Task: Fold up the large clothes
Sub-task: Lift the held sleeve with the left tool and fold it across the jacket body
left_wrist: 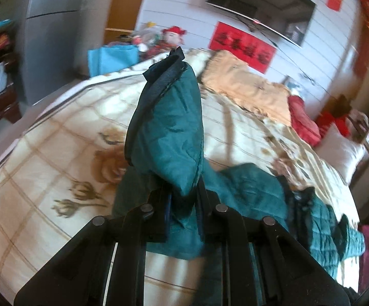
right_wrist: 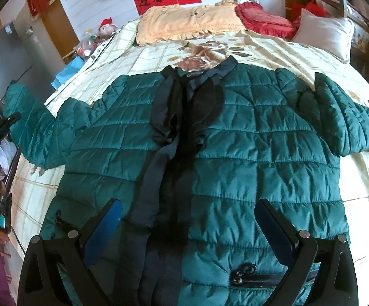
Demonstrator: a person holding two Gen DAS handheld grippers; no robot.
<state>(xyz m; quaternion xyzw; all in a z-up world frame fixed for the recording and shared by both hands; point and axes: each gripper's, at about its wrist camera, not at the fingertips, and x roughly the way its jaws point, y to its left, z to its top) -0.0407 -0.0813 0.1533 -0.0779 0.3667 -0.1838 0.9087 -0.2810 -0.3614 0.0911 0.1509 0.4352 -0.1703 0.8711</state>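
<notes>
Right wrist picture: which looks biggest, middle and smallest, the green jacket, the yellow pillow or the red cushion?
1. Green jacket, biggest, though nearest the camera.
2. Yellow pillow.
3. Red cushion, smallest; it lies beside the pillow, equally far away.

A teal quilted jacket [right_wrist: 248, 137] lies face up on the bed [right_wrist: 273, 48], its front open with dark lining showing, collar toward the pillows. One sleeve spreads flat sideways. The other sleeve's cuff [left_wrist: 166, 127] is lifted off the bed.
</notes>
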